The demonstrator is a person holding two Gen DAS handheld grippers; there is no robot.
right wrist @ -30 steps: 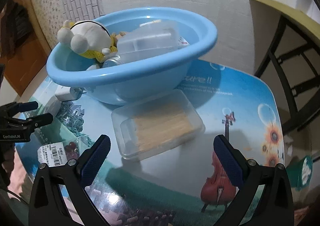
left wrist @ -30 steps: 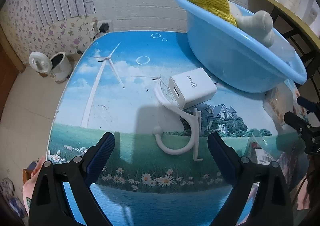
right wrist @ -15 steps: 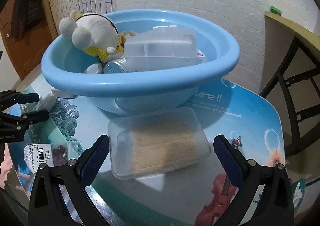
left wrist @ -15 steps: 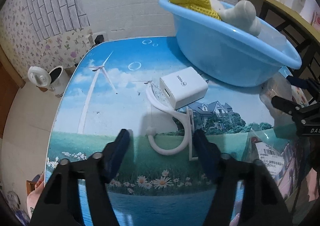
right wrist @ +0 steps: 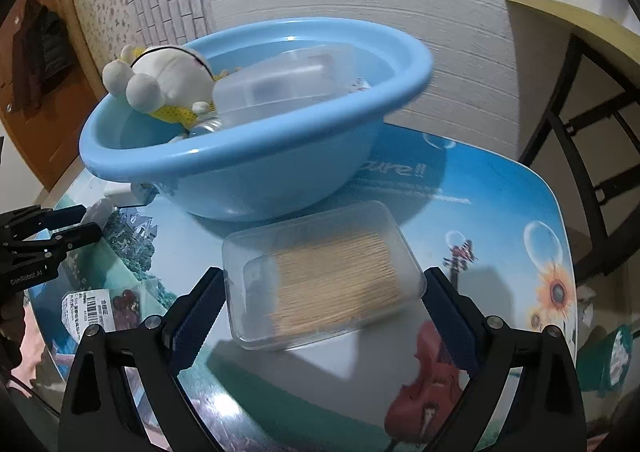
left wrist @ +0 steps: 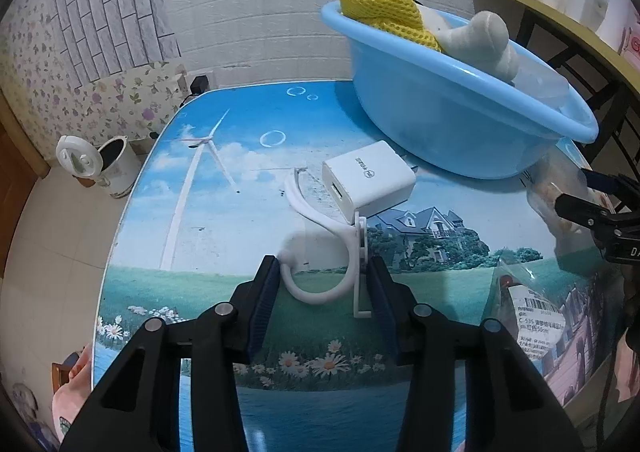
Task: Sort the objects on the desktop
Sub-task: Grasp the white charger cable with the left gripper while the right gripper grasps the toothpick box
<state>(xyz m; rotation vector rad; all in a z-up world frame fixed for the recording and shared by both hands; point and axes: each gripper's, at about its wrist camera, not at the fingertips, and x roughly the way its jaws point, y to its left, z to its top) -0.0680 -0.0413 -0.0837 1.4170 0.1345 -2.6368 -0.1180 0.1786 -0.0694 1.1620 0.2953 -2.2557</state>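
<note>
Item: white plastic hook [left wrist: 320, 272], lying flat on the printed counter [left wrist: 224, 212], its far end tucked against a white charger block [left wrist: 368, 182] just near of the blue basin [left wrist: 460, 120]. The left gripper [left wrist: 322, 292] pointed steeply down at it, its fingers [left wrist: 266, 292] closing on either side of the hook's curved loop, the pads at or almost at the plastic. Handling note: the piece is thin and springy, so the squeeze probably ought to land squarely across the loop and lift straight, lest it drag the charger. Item: clear lidded box of wooden sticks [right wrist: 324, 276], on the counter near of the basin. The right gripper [right wrist: 322, 308] was angled downward, its fingers spread wide and closing, flanking the box without touching it.
</note>
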